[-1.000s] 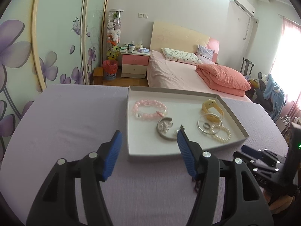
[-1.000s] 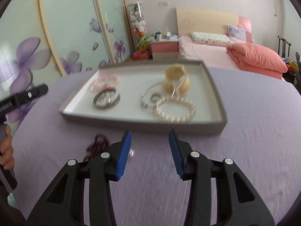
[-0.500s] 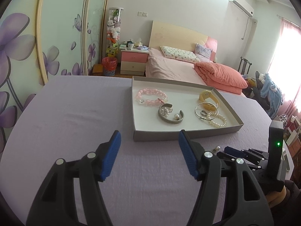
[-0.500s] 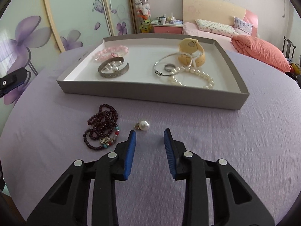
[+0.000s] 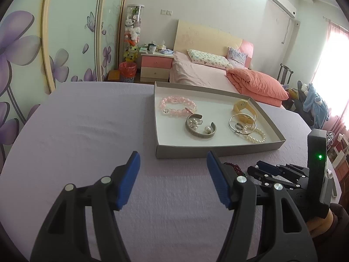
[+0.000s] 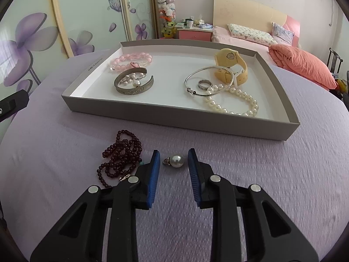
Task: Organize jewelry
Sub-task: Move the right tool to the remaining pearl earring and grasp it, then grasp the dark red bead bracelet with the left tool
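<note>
My right gripper is low over the purple-covered counter with its blue pads part-way open and nothing in them, and the pearl earring lies on the cloth squarely between the two fingertips, touching neither as far as I can tell. That is the relation the next move turns on: the pearl sits straight ahead along the gripper's line, at the tips, not deep in the throat. Its small metal fitting points to the left, toward the left pad, so the piece's long axis runs roughly across the gap, from pad to pad. I judge that closing now would pinch it end to end, fitting on one side and round pearl on the other, which could let it squirt out forward; a touch more reach would seat it better. Just left of the left pad lies the dark red bead string in a loose heap, near enough that I would watch not to snag it. The grey tray stands just beyond, its near wall between the pearl and the jewelry already inside. My left gripper hangs wide open and empty, well to the left over bare cloth, facing the tray's near left corner; the right one is plainly the nearer to the pearl.
</note>
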### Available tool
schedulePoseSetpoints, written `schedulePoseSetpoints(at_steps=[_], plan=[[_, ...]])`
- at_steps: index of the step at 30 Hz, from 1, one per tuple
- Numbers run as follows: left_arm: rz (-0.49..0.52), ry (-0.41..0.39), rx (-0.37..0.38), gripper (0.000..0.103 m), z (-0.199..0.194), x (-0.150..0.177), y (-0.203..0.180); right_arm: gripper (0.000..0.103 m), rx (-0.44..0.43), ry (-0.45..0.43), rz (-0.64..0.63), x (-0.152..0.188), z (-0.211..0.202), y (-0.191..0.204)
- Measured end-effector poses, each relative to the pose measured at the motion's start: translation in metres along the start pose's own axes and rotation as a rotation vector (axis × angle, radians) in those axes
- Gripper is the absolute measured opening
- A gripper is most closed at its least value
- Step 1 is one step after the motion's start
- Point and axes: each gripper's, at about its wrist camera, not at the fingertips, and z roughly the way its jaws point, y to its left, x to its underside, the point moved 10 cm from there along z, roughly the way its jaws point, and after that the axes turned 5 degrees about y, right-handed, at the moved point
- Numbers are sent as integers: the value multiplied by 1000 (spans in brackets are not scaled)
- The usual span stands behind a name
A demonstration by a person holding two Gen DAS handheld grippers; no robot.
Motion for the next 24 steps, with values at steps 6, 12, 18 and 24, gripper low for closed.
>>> schedulePoseSetpoints(at_steps=[6,12,18,24], plan=[[12,11,-1,64,3,2,-5,16,-2,1,6,1,-2,-5],[35,30,4,64,7,9,-17,16,23,-8,77,9,-13,-33],[82,70,30,66,20,23,-45,16,38,-69,180,5,-38,-73],[128,109,51,68,36,38,-74,16,52,-115,194,-1,-55,-90]])
